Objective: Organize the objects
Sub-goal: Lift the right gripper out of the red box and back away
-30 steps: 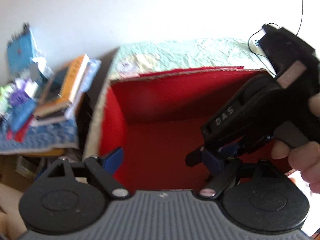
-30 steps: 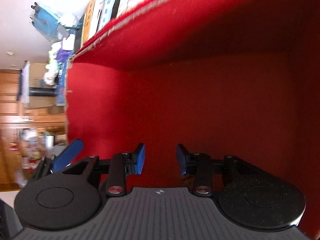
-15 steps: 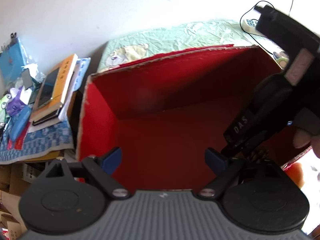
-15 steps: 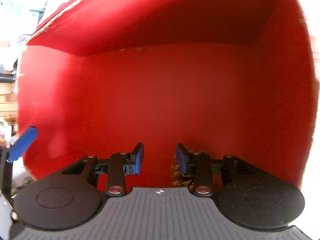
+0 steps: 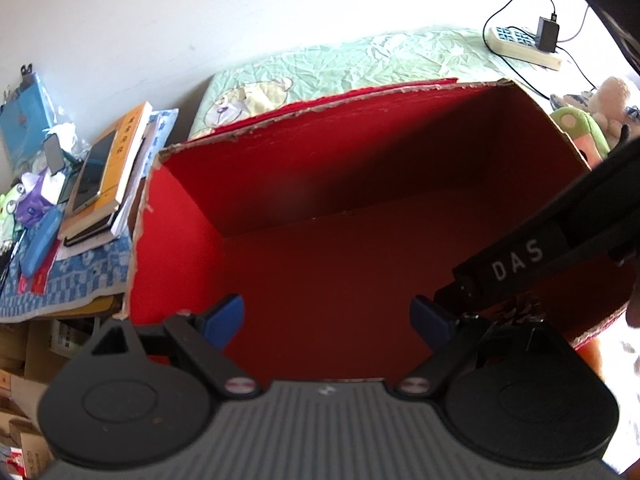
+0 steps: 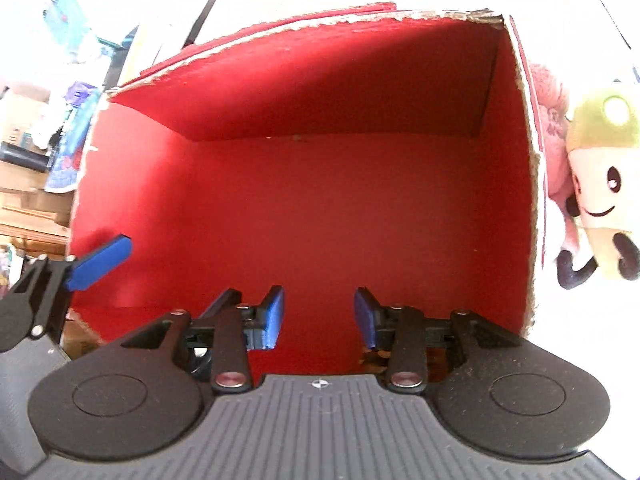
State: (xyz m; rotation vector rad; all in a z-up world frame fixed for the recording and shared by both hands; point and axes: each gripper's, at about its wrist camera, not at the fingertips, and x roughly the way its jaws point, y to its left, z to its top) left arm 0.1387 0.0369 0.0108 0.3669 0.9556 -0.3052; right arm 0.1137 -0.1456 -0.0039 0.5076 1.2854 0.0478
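Over the red box (image 5: 360, 240) both grippers point down into it. Left gripper (image 5: 326, 316) gapes wide, empty; right gripper (image 6: 319, 316) is opening, nothing between its pads. Half a second ago the right view sat deeper inside; now a plush toy (image 6: 600, 184) shows beside the box's right wall.

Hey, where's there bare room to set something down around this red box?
Inside the red box: its floor is bare from the far wall to the side walls, except a small brownish thing near the right gripper, whose jaws are opening with nothing between them. Crowded: the book stack on the left, the plush toys against the right wall.
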